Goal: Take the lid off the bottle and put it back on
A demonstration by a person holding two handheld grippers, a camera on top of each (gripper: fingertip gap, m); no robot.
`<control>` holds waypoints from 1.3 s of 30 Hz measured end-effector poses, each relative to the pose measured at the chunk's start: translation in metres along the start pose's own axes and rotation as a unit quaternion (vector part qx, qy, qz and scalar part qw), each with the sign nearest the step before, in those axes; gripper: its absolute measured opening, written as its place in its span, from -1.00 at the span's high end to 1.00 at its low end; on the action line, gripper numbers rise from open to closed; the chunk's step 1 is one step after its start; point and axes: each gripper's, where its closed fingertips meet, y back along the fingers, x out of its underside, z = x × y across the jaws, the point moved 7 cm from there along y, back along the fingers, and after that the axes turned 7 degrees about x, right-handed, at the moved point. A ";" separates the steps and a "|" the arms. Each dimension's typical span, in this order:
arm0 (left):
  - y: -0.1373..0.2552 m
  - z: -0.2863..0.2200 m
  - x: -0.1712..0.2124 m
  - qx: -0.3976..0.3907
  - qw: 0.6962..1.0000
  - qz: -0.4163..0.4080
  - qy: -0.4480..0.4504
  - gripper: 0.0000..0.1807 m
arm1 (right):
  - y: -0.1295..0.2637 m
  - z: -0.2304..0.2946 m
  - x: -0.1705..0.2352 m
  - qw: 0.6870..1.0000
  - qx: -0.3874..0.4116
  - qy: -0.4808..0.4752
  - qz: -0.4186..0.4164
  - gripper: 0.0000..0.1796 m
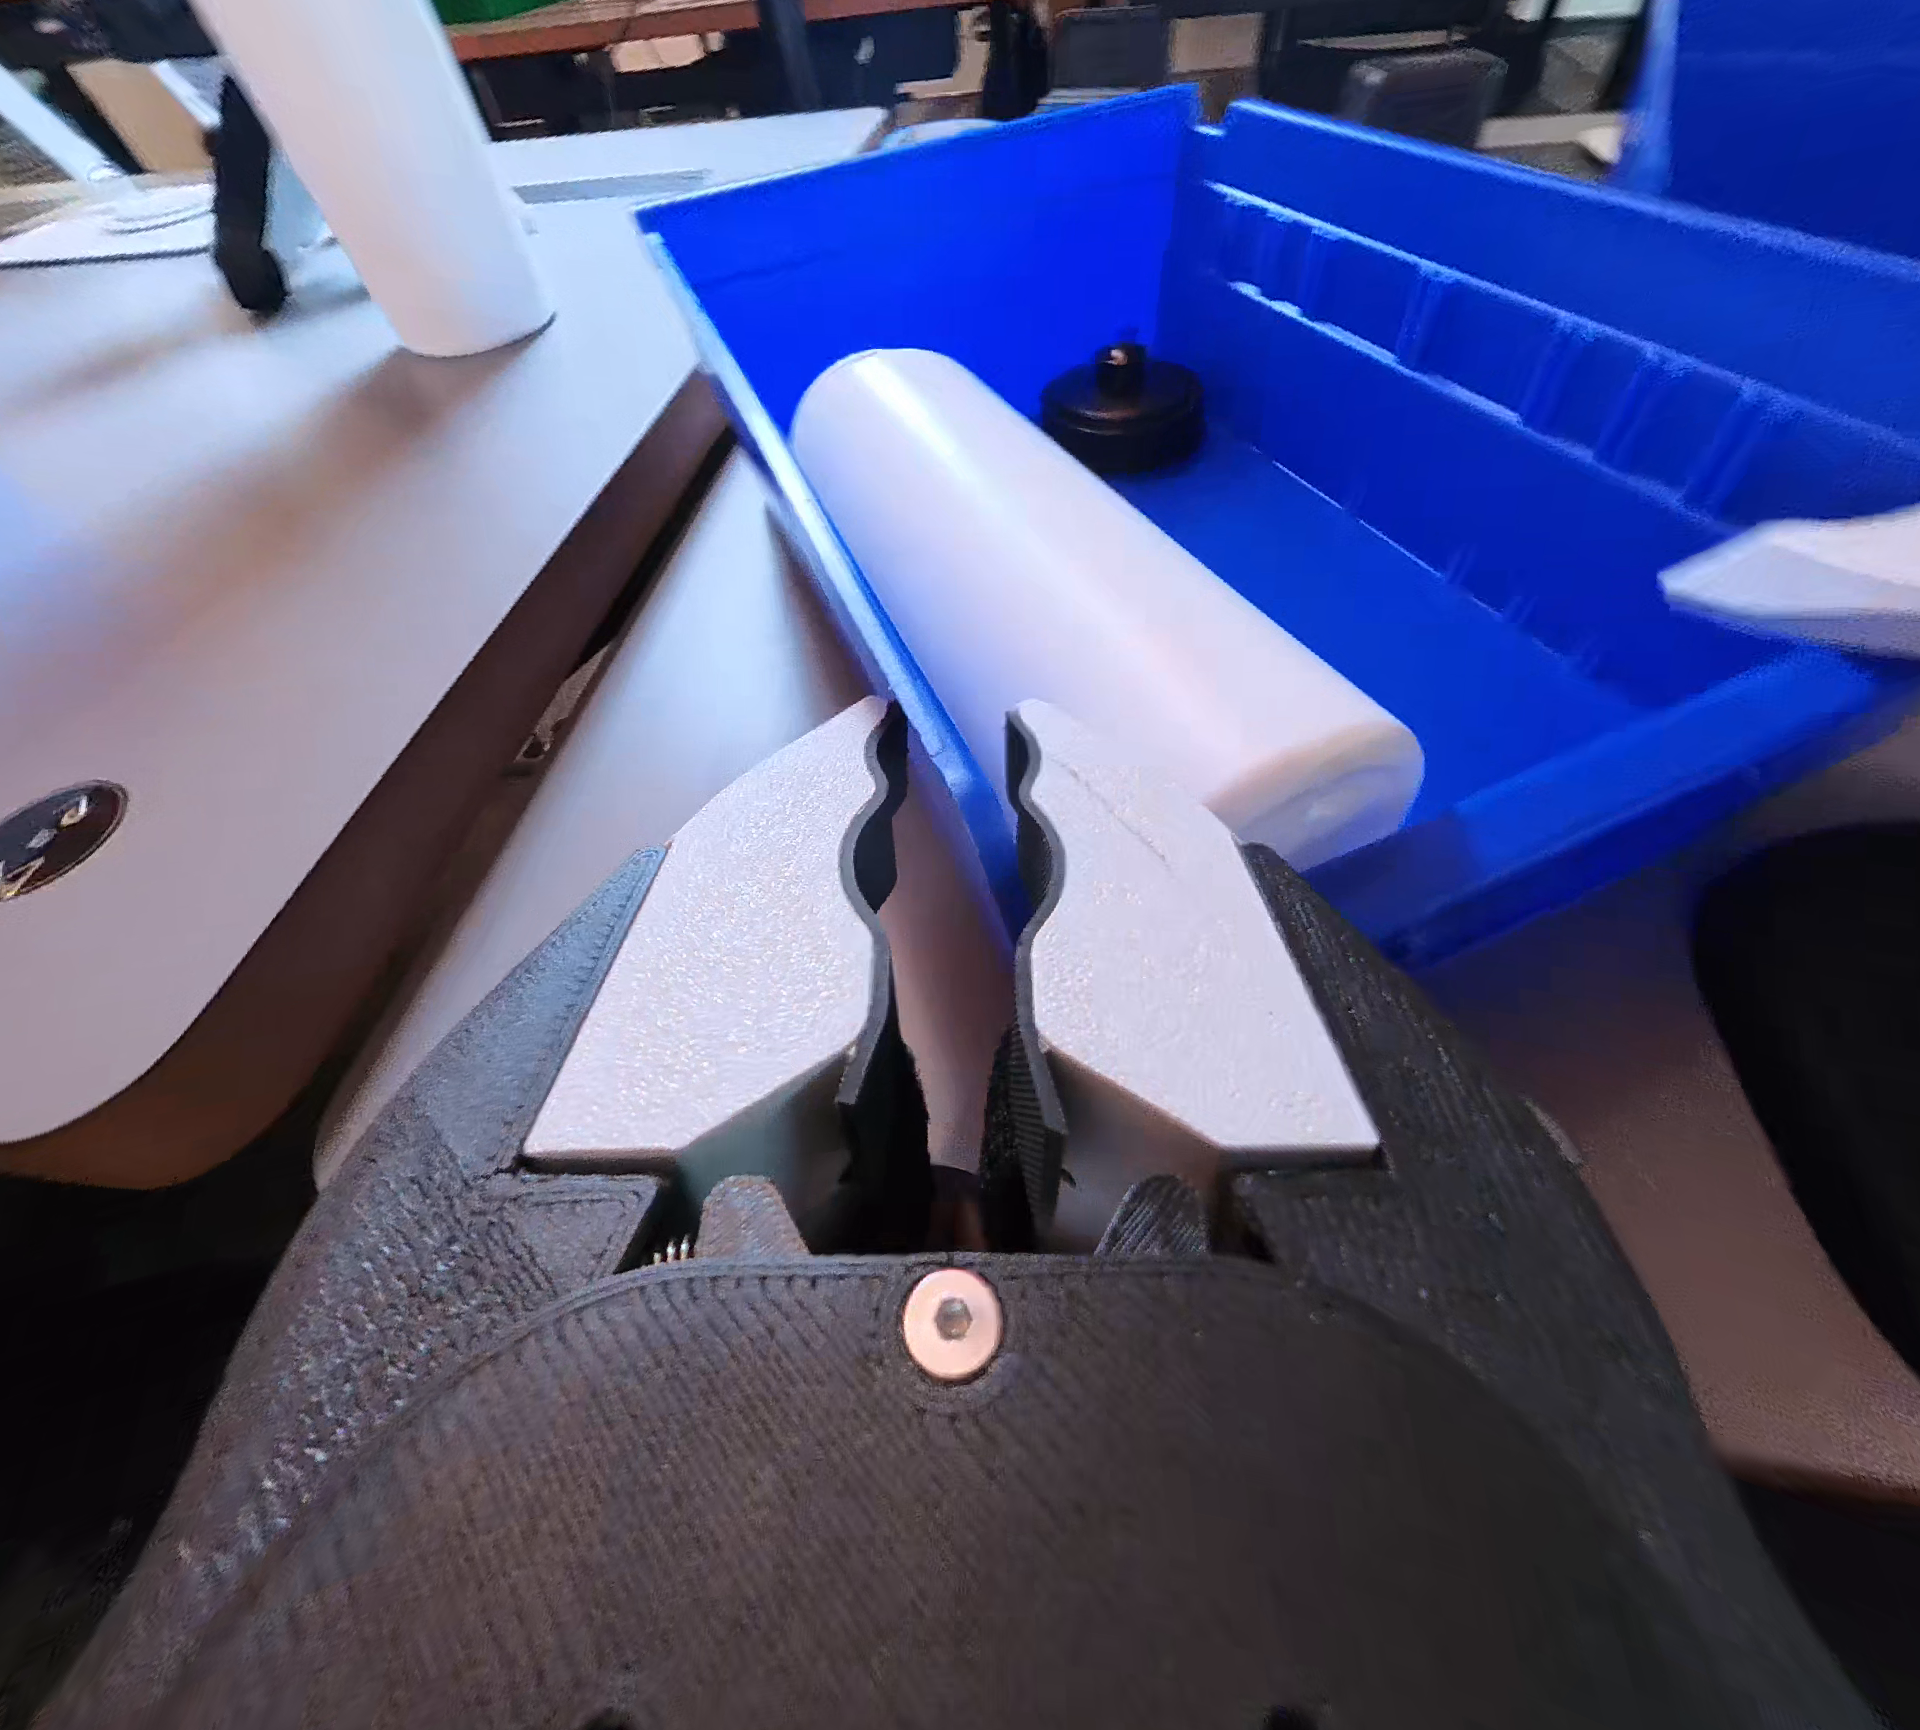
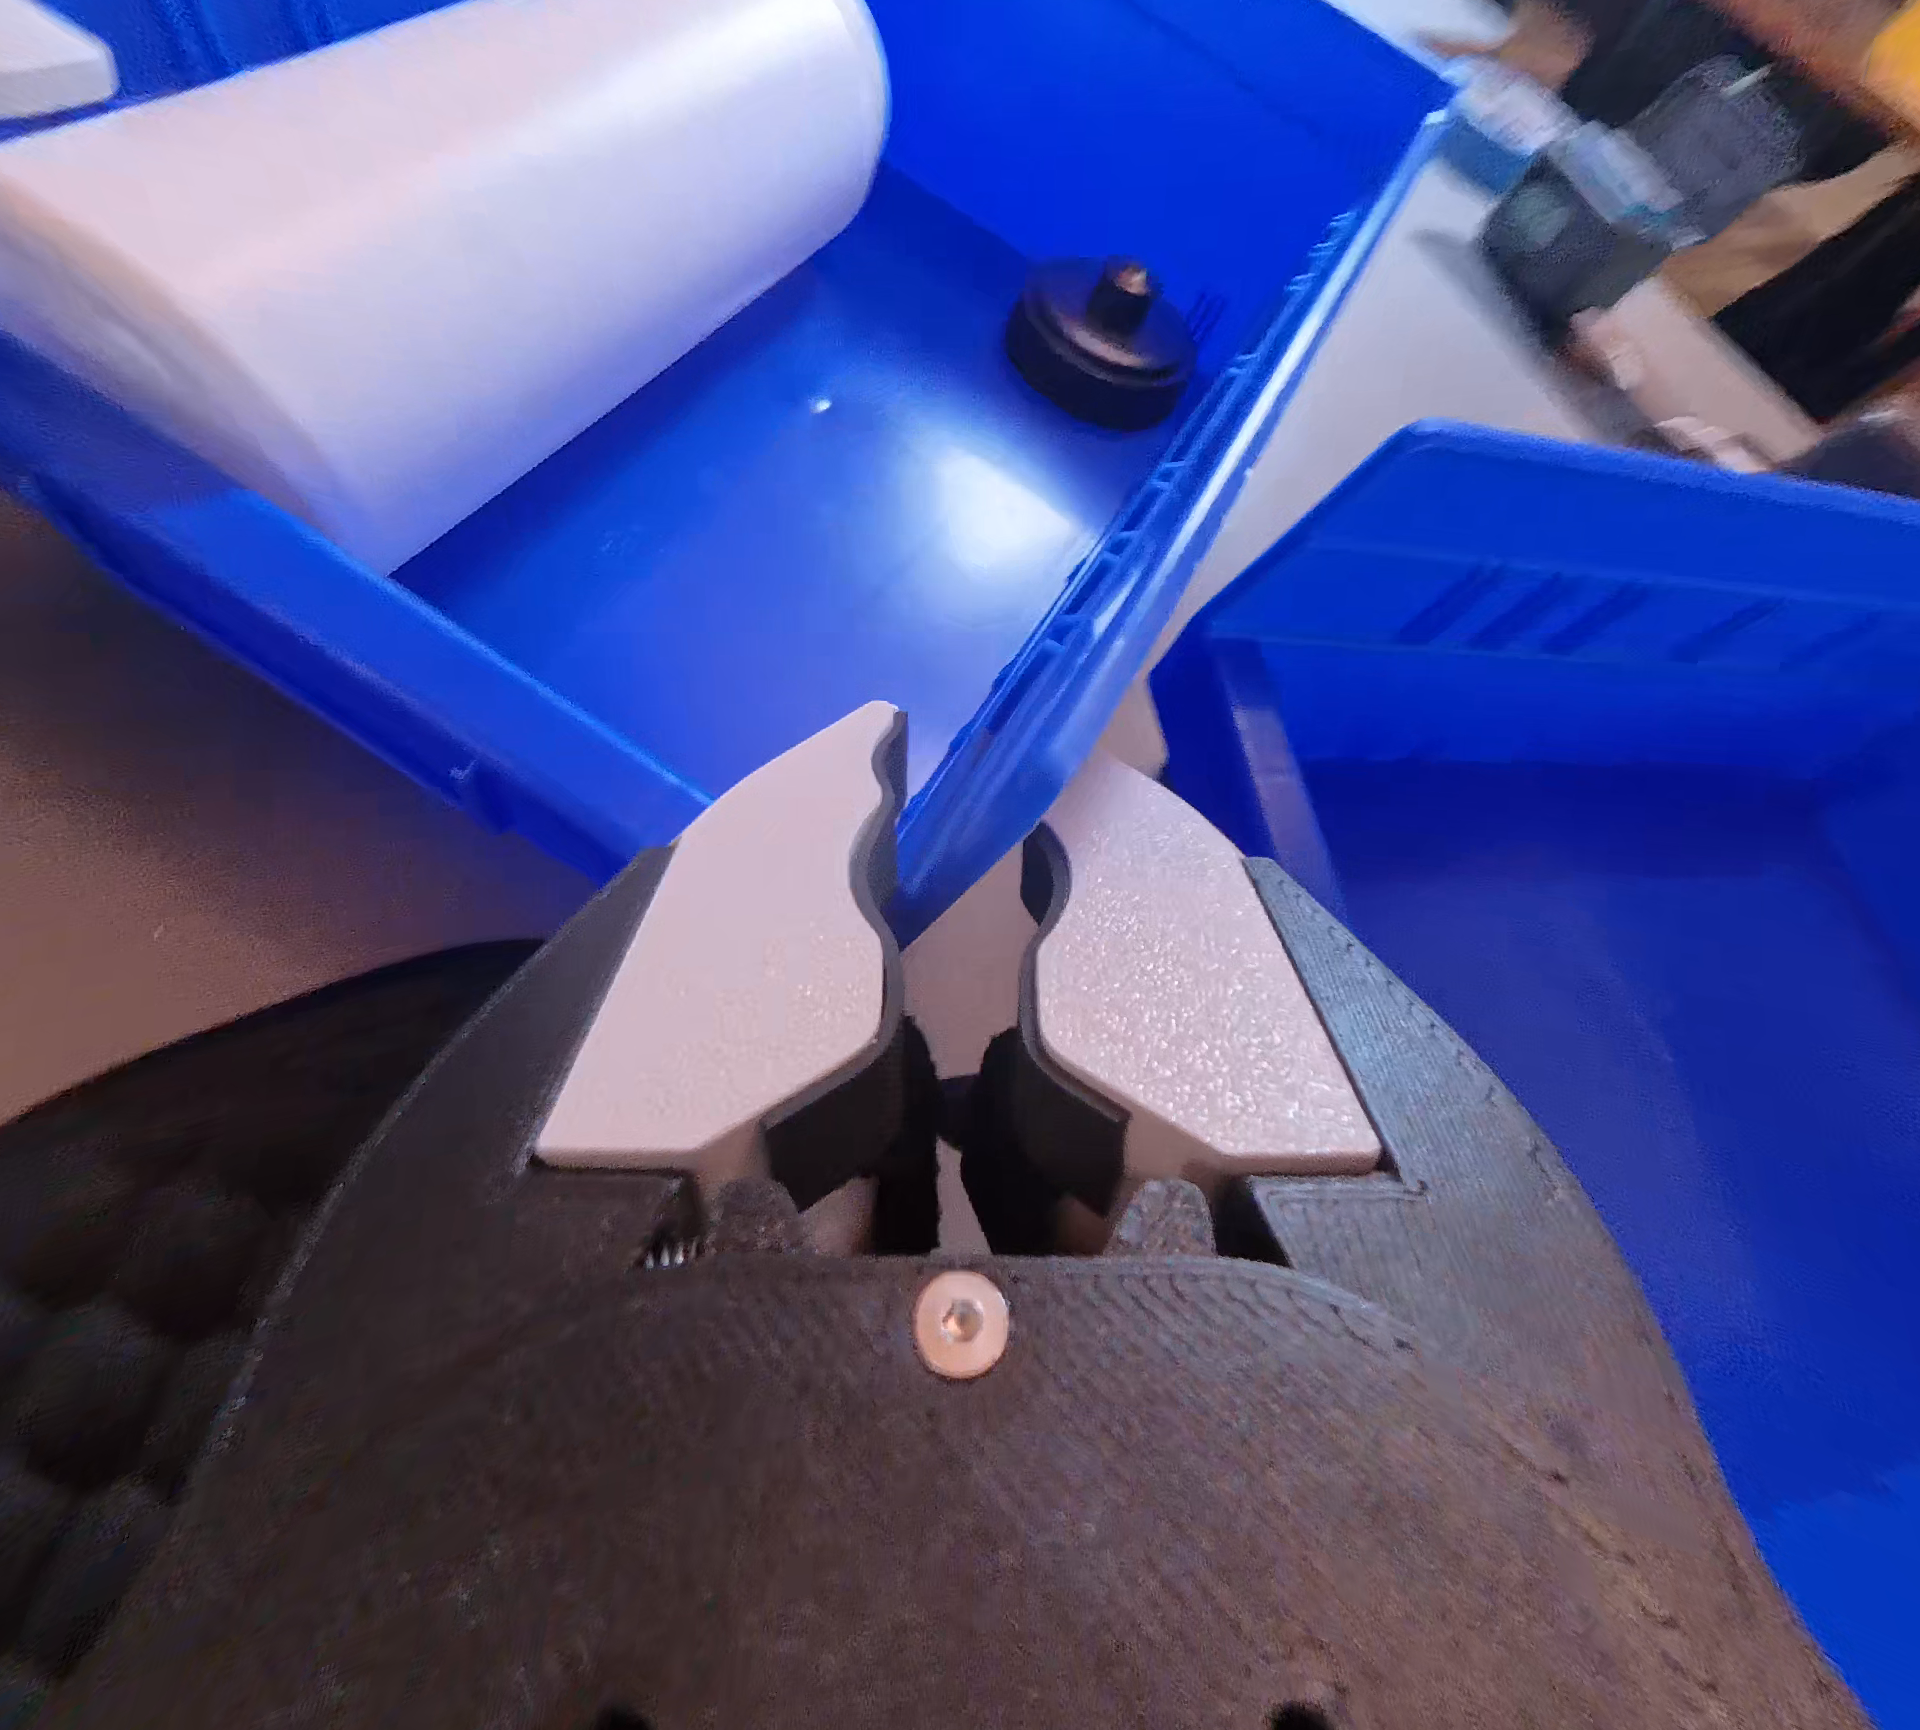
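Grey desk: both grippers, left gripper point(image 1: 951, 745) and right gripper point(image 2: 961, 771), pinch the blue plastic bin's point(image 1: 1455, 537) walls; white cylindrical bottle point(image 1: 1091, 579) lies lengthwise ahead, left nearer

Left wrist view: low over worktop point(image 1: 727, 641), close, facing along blue bin point(image 1: 1455, 454) from its left wall | Right wrist view: close, at the bin's point(image 2: 1039, 745) right wall, facing inward | Shared: bin interior, white bottle point(image 1: 1060, 579), black lid point(image 1: 1122, 418).

White bottle point(image 1: 1081, 579) and black lid point(image 1: 1124, 416) in a bright blue bin point(image 1: 1455, 475); second bin point(image 2: 1558, 745) the same blue; table point(image 1: 260, 537) pale grey; grippers' jaws light grey on ridged black bodies.
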 end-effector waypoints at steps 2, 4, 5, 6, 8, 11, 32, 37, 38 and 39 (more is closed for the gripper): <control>-0.006 0.004 0.003 -0.016 1.000 -0.012 0.017 0.82 | -0.002 0.000 -0.002 0.997 -0.074 -0.002 0.015 0.60; -0.007 0.004 0.001 -0.004 0.998 -0.035 0.050 0.68 | 0.012 -0.003 -0.013 0.993 -0.118 -0.006 -0.006 0.22; -0.005 0.005 -0.002 -0.004 0.997 -0.050 0.065 0.49 | 0.024 -0.007 -0.020 0.993 -0.113 0.005 -0.021 0.08; -0.001 0.006 -0.007 -0.016 0.995 -0.064 0.073 0.34 | 0.037 -0.014 -0.025 0.995 -0.089 0.020 -0.045 -0.03; 0.011 0.010 -0.019 -0.054 0.992 -0.092 0.070 0.16 | 0.063 -0.040 -0.027 0.995 0.014 0.047 -0.090 -0.17; 0.031 0.002 -0.044 -0.086 0.979 -0.179 0.051 0.14 | 0.087 -0.091 -0.002 0.984 0.167 0.031 -0.059 -0.27; -0.111 -0.244 -0.054 0.225 0.973 0.046 -0.004 0.31 | 0.153 -0.183 0.139 0.976 0.043 -0.153 0.148 0.18; -0.125 -0.251 -0.061 0.214 0.974 0.070 -0.028 0.84 | 0.142 -0.197 0.146 0.980 0.081 -0.080 0.164 0.59; -0.125 -0.260 -0.064 0.216 0.973 0.067 -0.047 0.85 | 0.147 -0.201 0.150 0.978 0.102 -0.056 0.173 0.64; -0.126 -0.271 -0.068 0.216 0.972 0.061 -0.074 0.85 | 0.153 -0.206 0.154 0.974 0.127 -0.038 0.182 0.70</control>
